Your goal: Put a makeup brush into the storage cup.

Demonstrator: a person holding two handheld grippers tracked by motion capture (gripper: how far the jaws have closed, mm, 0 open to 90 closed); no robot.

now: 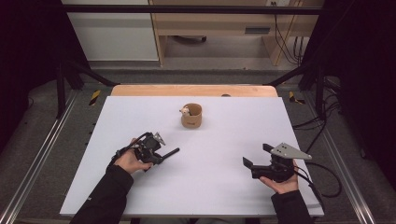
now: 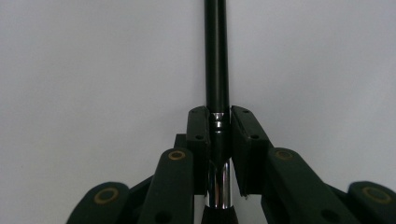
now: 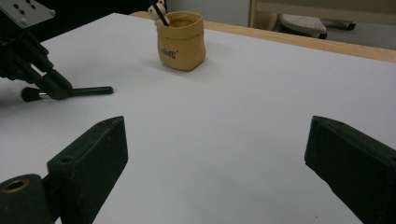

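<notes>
The right gripper [image 1: 254, 158] sits near the worktop's [image 1: 224, 186] near edge on its right side, jaws spread wide with nothing between them. Toward the left edge, the left gripper [image 1: 161, 156] pinches a black-handled brush [image 1: 169, 152] at the silver collar, its pads [image 2: 198, 135] pressing on both sides; the handle [image 2: 217, 51] juts out past the jaws, low over the white surface. Well apart from both, nearer the far edge and about midway across, stands a small tan pouch [image 1: 191, 115], upright, with a pale-topped item [image 1: 185, 111] sticking out of its mouth.
</notes>
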